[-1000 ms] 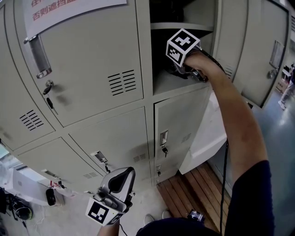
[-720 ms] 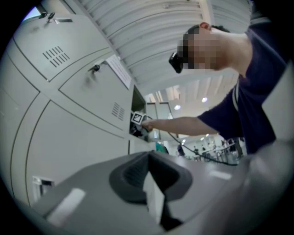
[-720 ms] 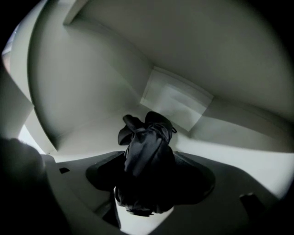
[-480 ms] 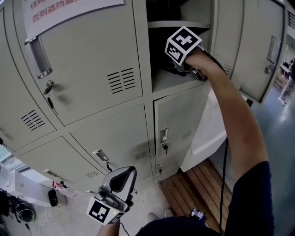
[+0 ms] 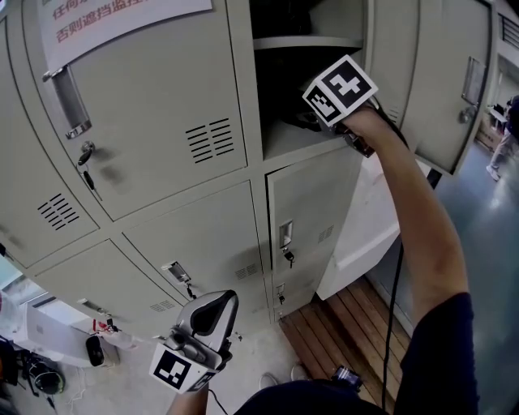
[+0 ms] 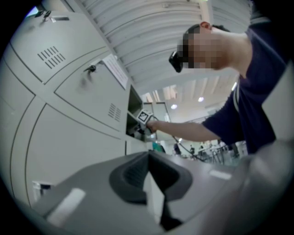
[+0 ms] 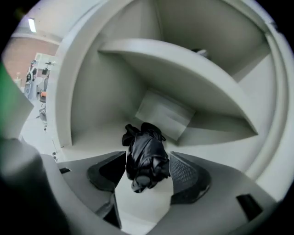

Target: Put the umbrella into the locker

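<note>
Grey metal lockers (image 5: 162,121) fill the wall ahead of me, most doors closed, one with a key hanging in its lock (image 5: 85,154) and a paper notice (image 5: 122,16) with red print taped above it. One door (image 5: 442,81) stands swung open to the right, and my right arm (image 5: 413,227) reaches up to the mouth of that compartment (image 5: 284,146), the marker cube (image 5: 340,87) on top of the tool facing me. My right gripper (image 7: 148,155) has its jaws spread wide and holds nothing. Its view looks straight into the compartment, where the umbrella (image 7: 146,160), black and folded, lies on the floor beneath the shelf (image 7: 183,78). The umbrella's near end shows between my two dark pads (image 7: 188,176), which do not press on it. A pale flat sheet (image 7: 163,114) leans at the back, just behind the umbrella. My left gripper (image 6: 148,158) hangs low, well apart from the open compartment, angled up towards the lockers, its jaws brought together with nothing between them. Wooden slats (image 5: 340,324) cover the ground below the open door.
</note>
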